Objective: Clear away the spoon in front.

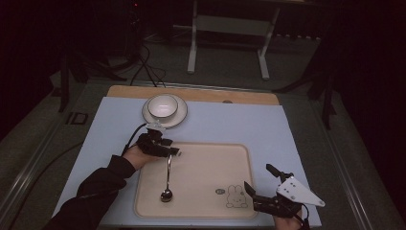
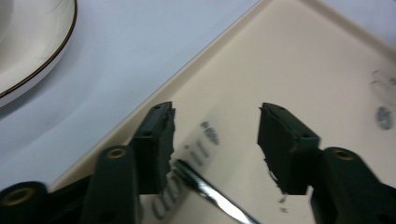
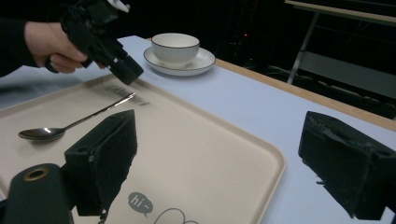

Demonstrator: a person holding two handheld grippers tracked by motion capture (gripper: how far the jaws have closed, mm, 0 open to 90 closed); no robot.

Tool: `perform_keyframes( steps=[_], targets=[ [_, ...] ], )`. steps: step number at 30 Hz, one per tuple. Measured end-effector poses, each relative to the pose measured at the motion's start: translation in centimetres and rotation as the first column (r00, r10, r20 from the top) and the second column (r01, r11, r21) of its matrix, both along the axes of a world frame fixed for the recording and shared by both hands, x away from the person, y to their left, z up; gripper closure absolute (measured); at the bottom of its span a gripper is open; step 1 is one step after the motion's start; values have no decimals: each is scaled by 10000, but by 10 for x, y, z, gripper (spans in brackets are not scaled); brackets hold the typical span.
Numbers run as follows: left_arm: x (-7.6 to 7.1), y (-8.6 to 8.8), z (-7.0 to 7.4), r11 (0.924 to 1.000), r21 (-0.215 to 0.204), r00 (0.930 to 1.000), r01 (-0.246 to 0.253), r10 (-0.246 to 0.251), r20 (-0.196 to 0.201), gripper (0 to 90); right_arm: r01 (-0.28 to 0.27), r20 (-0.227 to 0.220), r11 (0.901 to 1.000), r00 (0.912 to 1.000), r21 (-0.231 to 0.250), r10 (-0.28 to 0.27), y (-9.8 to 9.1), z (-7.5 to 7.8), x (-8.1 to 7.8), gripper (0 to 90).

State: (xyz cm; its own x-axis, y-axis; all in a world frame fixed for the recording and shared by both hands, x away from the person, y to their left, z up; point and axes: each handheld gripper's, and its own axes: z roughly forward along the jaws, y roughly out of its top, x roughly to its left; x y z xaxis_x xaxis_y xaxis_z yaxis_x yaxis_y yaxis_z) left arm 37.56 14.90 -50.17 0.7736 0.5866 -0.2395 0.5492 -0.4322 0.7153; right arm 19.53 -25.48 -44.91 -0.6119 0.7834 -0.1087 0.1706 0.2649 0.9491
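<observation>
The right gripper (image 1: 260, 178) is seen nearest, at the near right corner of the tray (image 1: 239, 158), held by a hand at the bottom edge of the high view. Its jaws are spread wide, with nothing between them; in the right gripper view one jaw stands over the tray and the other over the pale mat (image 1: 287, 139) beyond the tray's rim.

The left gripper (image 1: 176, 152) is held at the tray's far left edge. Its jaws are parted about halfway, and the pads are not pressed on anything. In the left gripper view the handle end of the spoon (image 2: 210, 193) is seen lying between them, close to the left pad (image 2: 159, 149); whether it is touched there cannot be told.

The spoon (image 1: 167, 179) is laid flat on the tray, bowl toward the near edge, handle pointing at the left gripper. The rest of the tray is bare, apart from a printed rabbit (image 1: 235, 196) near its right corner.

A cup (image 1: 163, 105) is set on a saucer (image 1: 181, 115) at the far side of the mat, just beyond the left gripper. The bare wooden edge of the worktop (image 1: 249, 97) is left showing behind the mat.
</observation>
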Motion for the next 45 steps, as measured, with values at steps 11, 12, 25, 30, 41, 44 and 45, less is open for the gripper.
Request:
perform_keyframes(
  steps=[11, 12, 25, 30, 41, 44, 45],
  targets=[
    [-12, 6, 21, 9944, -1024, 9996, 253, -262, -71, 201, 92, -34, 10000, 10000, -22, -92, -2, -1, 1, 116],
    [-13, 7, 22, 9922, -1219, 9996, 272, -285, -92, 188, 104, -43, 9999, 9999, -24, -104, -2, -1, 1, 116],
    [-33, 5, 30, 9900, -1402, 9982, -133, 214, 566, 18, 122, -68, 9999, 9999, -21, -122, -2, -1, 1, 116],
    [-43, 5, 38, 9924, -1229, 9961, -57, 164, 864, 18, 132, -78, 9999, 9999, -40, -132, -1, 0, 1, 116],
    [-73, 15, 57, 9869, -1599, 9902, 199, 27, 1398, 17, 159, -56, 9999, 9999, -56, -159, 0, 0, 0, 115],
    [-75, 15, 58, 9870, -1596, 9899, 215, 14, 1421, 17, 159, -55, 9999, 9999, -40, -159, 0, 0, 0, 115],
    [-86, 16, 60, 9864, -1606, 9868, 351, -88, 1617, 17, 159, -62, 9999, 9999, -51, -159, 0, 0, 0, 115]
  ],
)
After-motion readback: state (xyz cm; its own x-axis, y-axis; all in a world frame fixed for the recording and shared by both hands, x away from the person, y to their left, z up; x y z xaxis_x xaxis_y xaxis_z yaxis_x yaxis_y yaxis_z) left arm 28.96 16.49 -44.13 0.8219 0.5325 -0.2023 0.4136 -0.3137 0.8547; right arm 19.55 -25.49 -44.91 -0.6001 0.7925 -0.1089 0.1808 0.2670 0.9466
